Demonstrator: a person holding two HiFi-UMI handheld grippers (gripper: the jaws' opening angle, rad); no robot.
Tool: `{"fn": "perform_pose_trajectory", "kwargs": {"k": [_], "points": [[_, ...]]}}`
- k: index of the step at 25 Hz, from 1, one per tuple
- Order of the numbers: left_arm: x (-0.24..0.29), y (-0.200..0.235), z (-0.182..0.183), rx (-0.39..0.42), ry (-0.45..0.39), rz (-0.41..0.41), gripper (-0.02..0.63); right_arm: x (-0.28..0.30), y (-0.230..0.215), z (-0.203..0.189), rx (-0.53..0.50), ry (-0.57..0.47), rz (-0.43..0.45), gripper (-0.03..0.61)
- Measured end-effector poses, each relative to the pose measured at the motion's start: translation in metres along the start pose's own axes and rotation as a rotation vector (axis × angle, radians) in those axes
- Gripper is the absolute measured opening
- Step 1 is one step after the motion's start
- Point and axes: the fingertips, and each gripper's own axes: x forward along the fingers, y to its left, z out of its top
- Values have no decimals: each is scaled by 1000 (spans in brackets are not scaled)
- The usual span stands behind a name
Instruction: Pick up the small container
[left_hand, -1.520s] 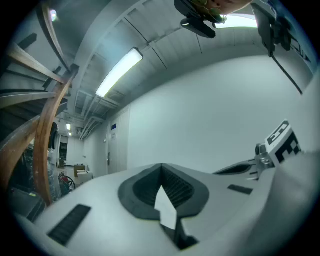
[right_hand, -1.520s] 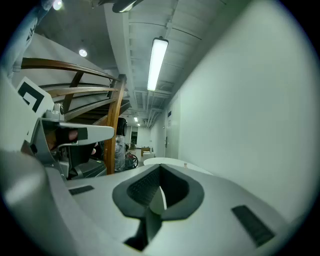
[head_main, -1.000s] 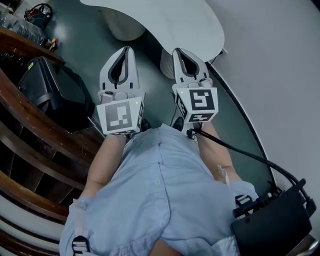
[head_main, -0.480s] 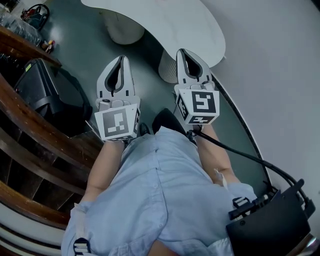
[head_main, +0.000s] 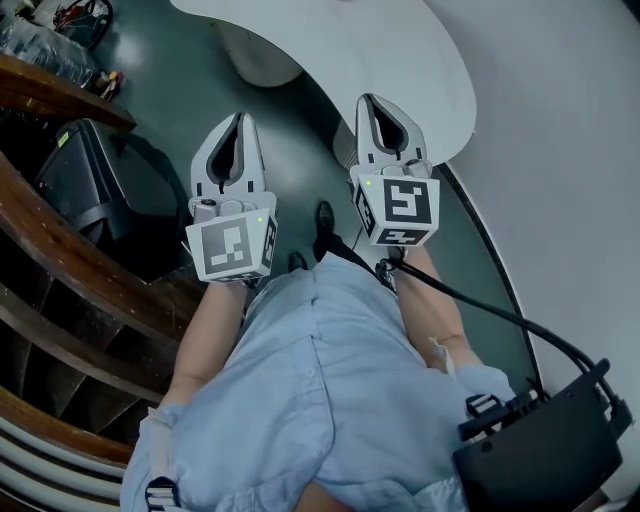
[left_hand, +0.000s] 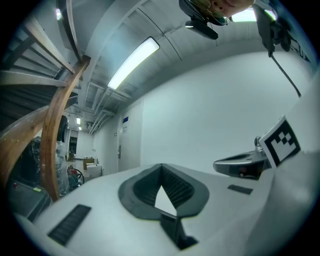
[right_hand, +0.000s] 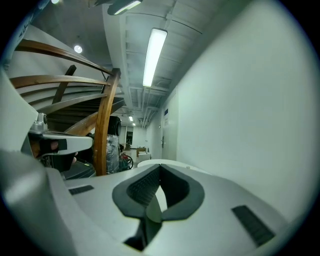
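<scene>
The small container cannot be made out in any view; the left claw (head_main: 239, 120) and right claw (head_main: 373, 103) are both closed on nothing.

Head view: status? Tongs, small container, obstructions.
Left tongs shut, empty. Right tongs shut, empty. Small container not in view. White table ahead; no obstruction seen.

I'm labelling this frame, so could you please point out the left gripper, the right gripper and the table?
left gripper (head_main: 238, 118): head view, the tips of its jaws.
right gripper (head_main: 373, 100): head view, the tips of its jaws.
table (head_main: 400, 50): head view, its bare white top.
</scene>
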Motion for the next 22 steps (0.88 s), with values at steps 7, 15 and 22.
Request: {"fn": "perform_pose_trajectory", "kwargs": {"k": [7, 15, 22], "points": [[50, 5, 4, 27, -1, 9, 0, 50, -30, 10, -1, -16, 0, 0], [92, 1, 18, 60, -17, 18, -2, 89, -49, 21, 21, -41, 39, 0], [107, 8, 12, 84, 4, 31, 0, 113, -51, 15, 42, -37, 56, 2]]}}
